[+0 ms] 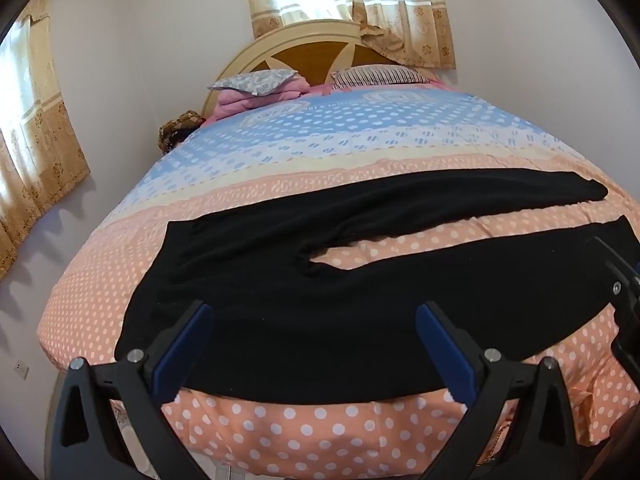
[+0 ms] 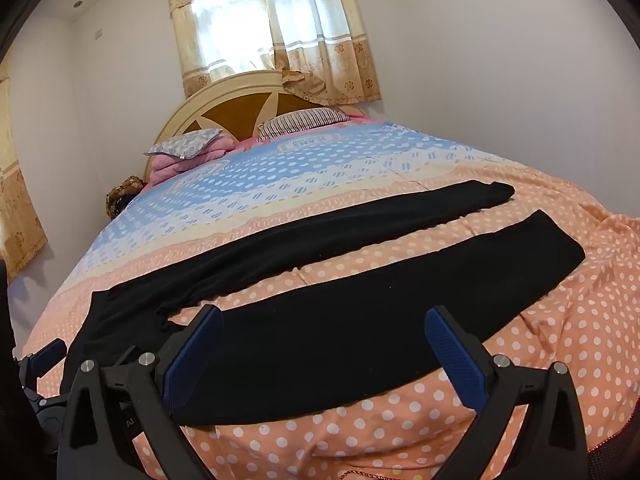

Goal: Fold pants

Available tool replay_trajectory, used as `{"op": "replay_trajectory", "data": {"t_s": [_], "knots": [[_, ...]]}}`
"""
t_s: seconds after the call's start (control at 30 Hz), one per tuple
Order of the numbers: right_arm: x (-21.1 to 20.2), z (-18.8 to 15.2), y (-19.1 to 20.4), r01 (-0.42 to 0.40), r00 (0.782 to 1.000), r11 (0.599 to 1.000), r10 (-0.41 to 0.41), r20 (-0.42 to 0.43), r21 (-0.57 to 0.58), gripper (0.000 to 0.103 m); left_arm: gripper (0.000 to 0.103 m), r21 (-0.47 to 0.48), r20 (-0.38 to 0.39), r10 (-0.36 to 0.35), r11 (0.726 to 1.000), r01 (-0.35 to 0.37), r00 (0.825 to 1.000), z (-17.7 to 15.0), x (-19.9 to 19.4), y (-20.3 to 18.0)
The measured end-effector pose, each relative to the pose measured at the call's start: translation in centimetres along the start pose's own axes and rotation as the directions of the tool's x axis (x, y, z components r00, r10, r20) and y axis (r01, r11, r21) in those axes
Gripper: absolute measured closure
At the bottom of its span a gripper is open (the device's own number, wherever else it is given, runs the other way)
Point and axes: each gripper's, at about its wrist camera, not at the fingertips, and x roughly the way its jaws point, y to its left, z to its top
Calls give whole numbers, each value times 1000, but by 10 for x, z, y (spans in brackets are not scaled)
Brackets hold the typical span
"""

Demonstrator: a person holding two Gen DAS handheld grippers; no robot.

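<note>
Black pants (image 1: pixel 280 292) lie flat across the bed near its front edge, waist to the left, two legs spread apart to the right. They also show in the right wrist view (image 2: pixel 340 320). My left gripper (image 1: pixel 314 316) is open and empty, above the near side of the waist and upper leg. My right gripper (image 2: pixel 324 320) is open and empty, above the near leg. The right gripper shows at the right edge of the left wrist view (image 1: pixel 624 296); the left gripper shows at the left edge of the right wrist view (image 2: pixel 44 360).
The bed (image 1: pixel 320 432) has a peach polka-dot and blue bedspread. Pillows (image 1: pixel 256 80) and a pink blanket lie by the wooden headboard (image 1: pixel 316 40). Curtained windows are behind and at left. A wall runs along the right side.
</note>
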Motion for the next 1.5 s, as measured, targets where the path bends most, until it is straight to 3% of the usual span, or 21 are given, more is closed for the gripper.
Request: {"op": "replay_trajectory", "data": {"t_s": [1.5], "knots": [[5, -1, 4, -3, 1000, 1000, 2, -14, -24, 1, 0, -12, -30, -21, 1000, 21, 999, -1, 8, 10]]}}
